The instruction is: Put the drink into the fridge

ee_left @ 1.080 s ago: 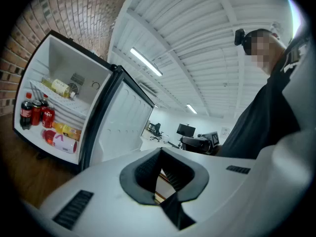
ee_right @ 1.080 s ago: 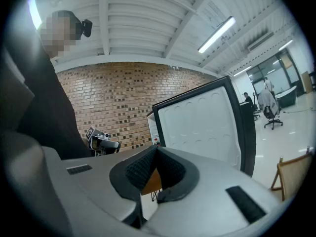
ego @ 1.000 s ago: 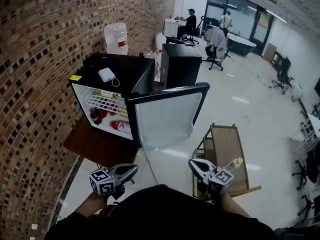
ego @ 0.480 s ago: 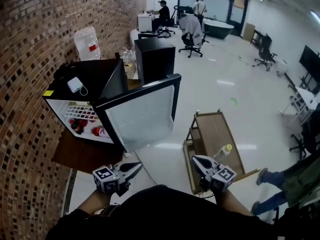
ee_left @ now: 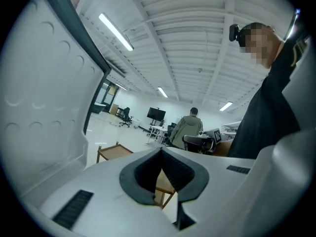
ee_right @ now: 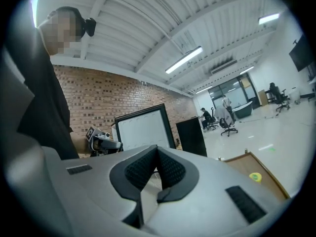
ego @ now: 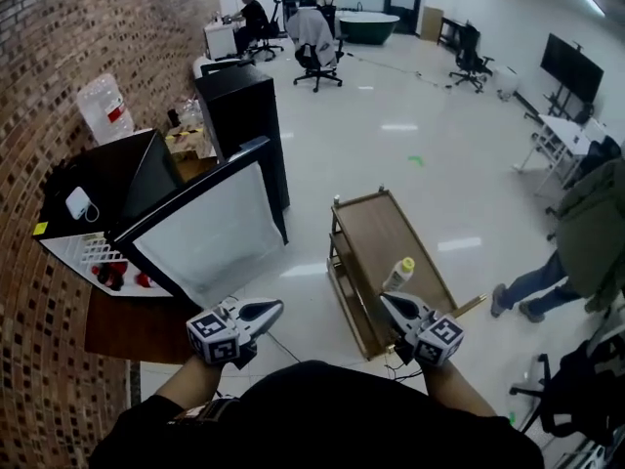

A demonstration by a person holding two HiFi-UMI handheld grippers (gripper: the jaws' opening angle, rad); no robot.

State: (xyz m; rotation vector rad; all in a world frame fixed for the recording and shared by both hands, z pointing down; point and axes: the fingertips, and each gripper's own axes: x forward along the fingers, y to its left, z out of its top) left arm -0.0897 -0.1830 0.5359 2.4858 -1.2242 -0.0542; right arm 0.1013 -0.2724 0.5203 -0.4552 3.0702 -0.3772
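To my left runs the brick wall, and against it the small black fridge sits on a dark brown tabletop. Its door is swung wide open toward me, its white inner lining facing out. Inside, on the white wire shelf, I can see a few red items, too small to make out. Ahead and to my right a low wooden cart stands on the pale glossy floor. My left hand-held gripper hangs low in front of me, pointing at the gap between the fridge door and the cart, its jaws pressed together on nothing. My right hand-held gripper reaches over the cart's near edge, its jaws also closed and empty. The drink, a pale bottle with a yellow cap, stands upright on the cart's top, just beyond my right gripper's tip and well apart from the fridge.
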